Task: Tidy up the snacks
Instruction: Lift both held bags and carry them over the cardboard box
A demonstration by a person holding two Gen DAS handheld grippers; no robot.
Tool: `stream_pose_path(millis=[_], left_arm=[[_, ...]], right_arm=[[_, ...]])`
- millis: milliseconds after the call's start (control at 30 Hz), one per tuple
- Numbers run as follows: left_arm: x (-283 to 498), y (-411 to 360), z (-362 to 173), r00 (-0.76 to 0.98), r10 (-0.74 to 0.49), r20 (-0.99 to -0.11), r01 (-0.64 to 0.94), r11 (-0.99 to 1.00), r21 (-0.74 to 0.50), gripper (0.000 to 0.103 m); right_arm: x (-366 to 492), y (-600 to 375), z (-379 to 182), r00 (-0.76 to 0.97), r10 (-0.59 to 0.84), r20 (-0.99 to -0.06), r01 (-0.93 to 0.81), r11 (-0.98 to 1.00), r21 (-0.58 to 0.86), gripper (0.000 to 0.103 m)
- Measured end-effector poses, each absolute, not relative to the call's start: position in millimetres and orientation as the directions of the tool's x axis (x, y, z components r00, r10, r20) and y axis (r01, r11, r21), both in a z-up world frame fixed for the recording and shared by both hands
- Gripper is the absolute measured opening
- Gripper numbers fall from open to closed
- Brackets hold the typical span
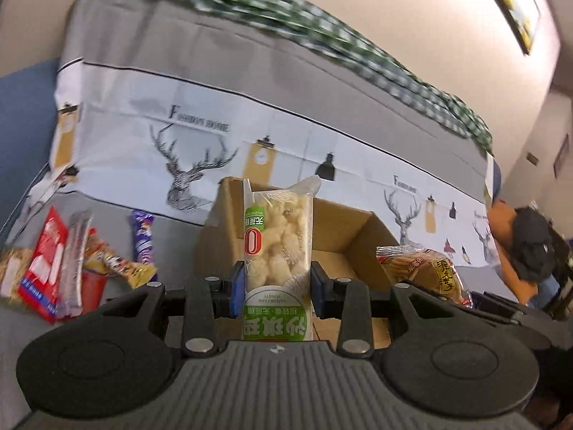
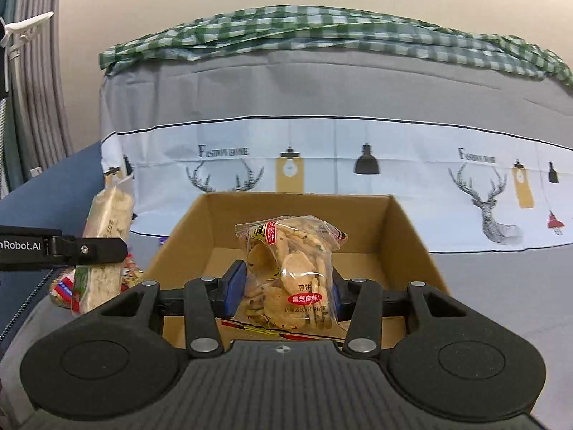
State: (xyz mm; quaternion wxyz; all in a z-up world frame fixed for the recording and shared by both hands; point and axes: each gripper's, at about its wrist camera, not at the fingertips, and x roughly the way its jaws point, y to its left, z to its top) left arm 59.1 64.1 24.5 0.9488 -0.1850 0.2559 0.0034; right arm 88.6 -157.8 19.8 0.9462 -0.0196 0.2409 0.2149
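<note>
- The left gripper [image 1: 275, 288] is clamped on a tall clear pack of puffed rice cake [image 1: 277, 247], its blue pads [image 1: 236, 288] pressing low on the pack. Most of the pack stands above the grip, so it could tip forward or slide through if the hold slackens.
- The right gripper [image 2: 283, 294] is closed on a clear bag of sesame crackers [image 2: 290, 272], held just over the near edge of the cardboard box [image 2: 408, 236]. The film is slick and the contents loose; too firm a squeeze could likely crush crackers, too light a one could let the bag slip.
- In the right view the left gripper's pack [image 2: 104, 251] sits just left of the box. The 2 grippers are close together, so both heading for the box at once risks a knock between them.
- The box walls stand upright and the box looks light. A bag catching the near wall could push the box back across the grey bed cover [image 1: 172, 57] or land outside.
- Loose snacks [image 1: 82, 261] lie on the cover left of the box, among them a red packet [image 1: 43, 268] and a purple bar [image 1: 143, 240]. A low sweep by the left gripper could scatter them.
- A green checked cloth [image 2: 322, 32] lies across the top at the back, well clear of the work. No risk is expected there.
</note>
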Motion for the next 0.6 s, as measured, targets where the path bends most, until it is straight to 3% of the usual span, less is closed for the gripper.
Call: stream_pose_path(millis=[600], left_arm=[[65.1,37.9,24.5,0.883,-0.184,-0.431,0.020,0.934,-0.357,0.040]], right_arm=[[95.6,-167.0,16.1,0.804,0.374,-0.462,-0.390,0.919,0.065,0.047]])
